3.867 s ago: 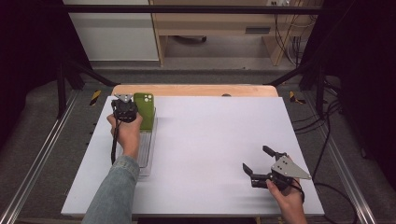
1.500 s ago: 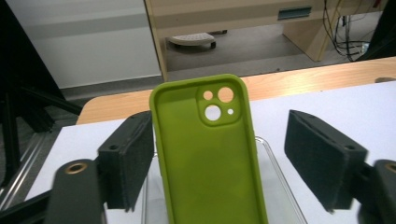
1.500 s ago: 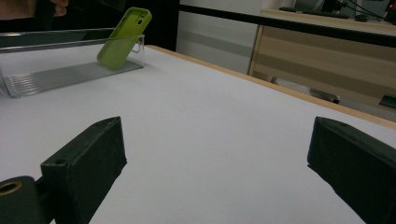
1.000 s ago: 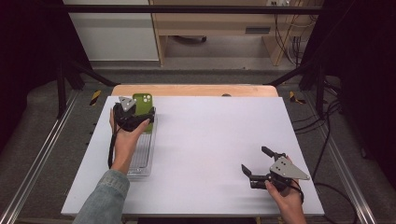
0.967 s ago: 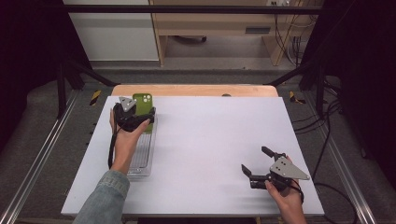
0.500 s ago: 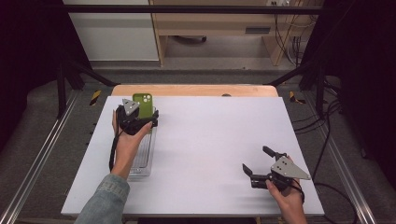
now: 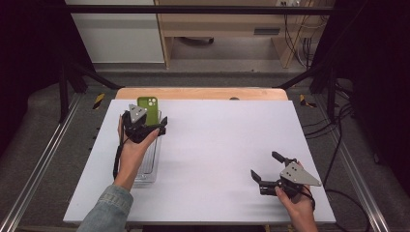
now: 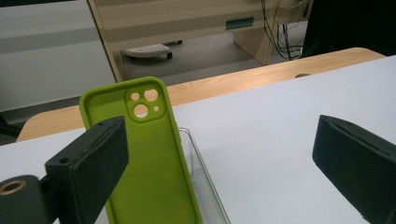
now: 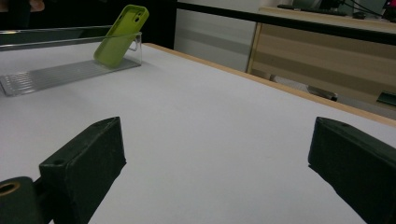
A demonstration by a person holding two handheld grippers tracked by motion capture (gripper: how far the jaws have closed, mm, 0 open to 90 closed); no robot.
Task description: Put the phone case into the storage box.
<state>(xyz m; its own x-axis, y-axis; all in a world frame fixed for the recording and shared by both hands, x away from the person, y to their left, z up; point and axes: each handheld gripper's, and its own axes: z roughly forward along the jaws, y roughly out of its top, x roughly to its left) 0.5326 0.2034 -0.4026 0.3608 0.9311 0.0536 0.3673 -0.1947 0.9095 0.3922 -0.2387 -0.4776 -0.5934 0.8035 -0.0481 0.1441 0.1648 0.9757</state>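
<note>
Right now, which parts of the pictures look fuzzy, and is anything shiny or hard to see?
Left gripper view: the green phone case is sharp, while the near jaws look soft. Right gripper view: the clear tray shows pale glare on its ribbed floor, and the background desk is blurry. High view: the white table is evenly lit, with dark surroundings at both sides.

Lab/test rig: white tabletop (image 7: 222, 159) fenced by aluminium rails (image 7: 34, 169), black frame struts (image 7: 72, 72) and dark curtains, loose cables (image 7: 300, 29) under a wooden bench (image 7: 227, 24) behind.
</note>
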